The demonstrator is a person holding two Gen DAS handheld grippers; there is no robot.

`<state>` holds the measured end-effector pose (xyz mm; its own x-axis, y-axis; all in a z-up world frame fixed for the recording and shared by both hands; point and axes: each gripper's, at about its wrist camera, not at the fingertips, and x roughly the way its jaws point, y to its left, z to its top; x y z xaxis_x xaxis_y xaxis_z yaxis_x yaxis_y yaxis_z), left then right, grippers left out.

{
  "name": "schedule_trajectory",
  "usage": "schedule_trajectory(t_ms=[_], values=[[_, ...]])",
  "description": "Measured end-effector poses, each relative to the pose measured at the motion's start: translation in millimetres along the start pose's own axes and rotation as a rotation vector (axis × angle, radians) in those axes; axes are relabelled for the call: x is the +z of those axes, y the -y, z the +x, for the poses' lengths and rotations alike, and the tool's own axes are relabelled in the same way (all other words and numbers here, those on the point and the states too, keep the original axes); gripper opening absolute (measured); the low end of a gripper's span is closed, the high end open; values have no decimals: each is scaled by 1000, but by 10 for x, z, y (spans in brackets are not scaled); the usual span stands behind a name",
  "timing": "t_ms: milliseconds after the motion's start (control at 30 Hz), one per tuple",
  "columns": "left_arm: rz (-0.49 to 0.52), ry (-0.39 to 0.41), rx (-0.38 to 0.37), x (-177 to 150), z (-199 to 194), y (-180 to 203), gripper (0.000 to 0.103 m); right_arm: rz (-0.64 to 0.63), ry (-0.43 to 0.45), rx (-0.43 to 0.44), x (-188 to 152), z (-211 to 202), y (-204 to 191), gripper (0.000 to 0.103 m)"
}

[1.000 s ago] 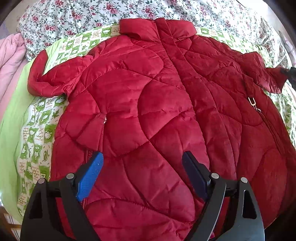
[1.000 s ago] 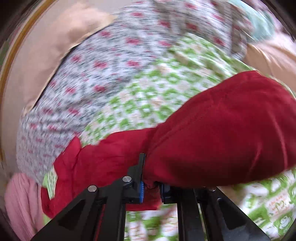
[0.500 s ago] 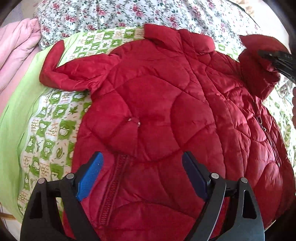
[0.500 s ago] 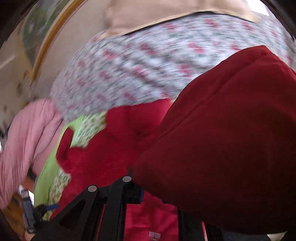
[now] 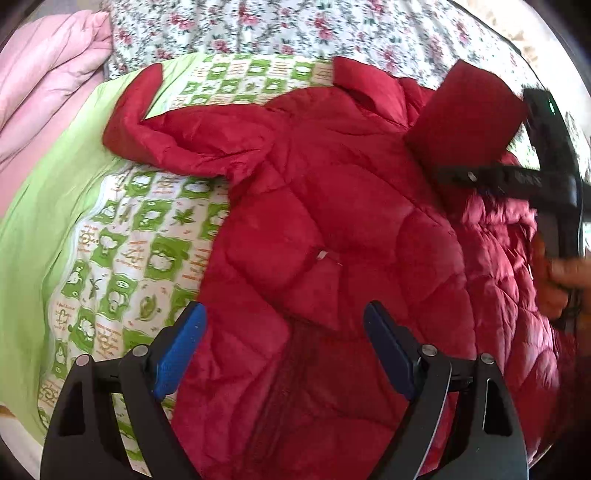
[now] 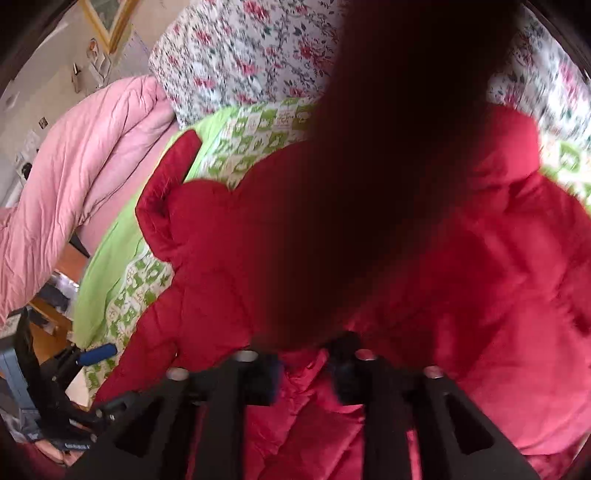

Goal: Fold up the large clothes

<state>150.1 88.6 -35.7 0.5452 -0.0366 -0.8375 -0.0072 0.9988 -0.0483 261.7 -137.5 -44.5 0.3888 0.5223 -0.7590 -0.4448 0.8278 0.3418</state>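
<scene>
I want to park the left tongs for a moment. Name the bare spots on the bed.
Free: the green patterned bedsheet between the red quilted jacket and the pink folded duvet, below the spread sleeve. Also the sheet strip above that sleeve, below the floral quilt. Crowded: the right, where the right tongs lift the other sleeve.

- The right gripper (image 5: 476, 176) has carried the jacket's sleeve (image 5: 467, 116) from out at the side up and over the jacket (image 5: 332, 229), near its collar.
- The sleeve now hangs dark and blurred across the right wrist view.
</scene>
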Motion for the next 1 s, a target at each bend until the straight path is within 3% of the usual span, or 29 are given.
schedule_trajectory(t_ms=[33,67,167,400,467,533,633,800,900,933,967,1000], values=[[-8,-1,-1,16,22,-30,88,14,-2,21,-33,21,26,63],[-14,-3,-4,29,44,-44,88,22,-3,42,-67,29,43,66],[-36,-5,-50,90,135,-39,88,40,0,88,-131,3,71,70],[-138,-27,-293,482,400,55,88,85,-1,118,-187,-76,252,71],[-206,1,-388,624,337,-63,88,35,-17,89,-189,-106,188,71],[-237,27,-420,697,275,-145,88,-42,-27,68,-195,-170,75,76],[-229,24,-443,817,320,-185,88,-112,-7,35,-257,-324,24,85],[-232,-45,-464,965,662,-122,88,-45,22,-7,-292,-469,282,85],[-175,-78,-391,1031,874,36,86,1,54,-14,-328,-610,445,85],[-145,-56,-393,1060,893,102,78,15,70,-20,-341,-673,491,85],[-107,-39,-404,1097,878,178,41,30,90,-37,-353,-741,541,85],[-86,-40,-412,1121,866,218,20,44,112,-55,-363,-813,595,85]])
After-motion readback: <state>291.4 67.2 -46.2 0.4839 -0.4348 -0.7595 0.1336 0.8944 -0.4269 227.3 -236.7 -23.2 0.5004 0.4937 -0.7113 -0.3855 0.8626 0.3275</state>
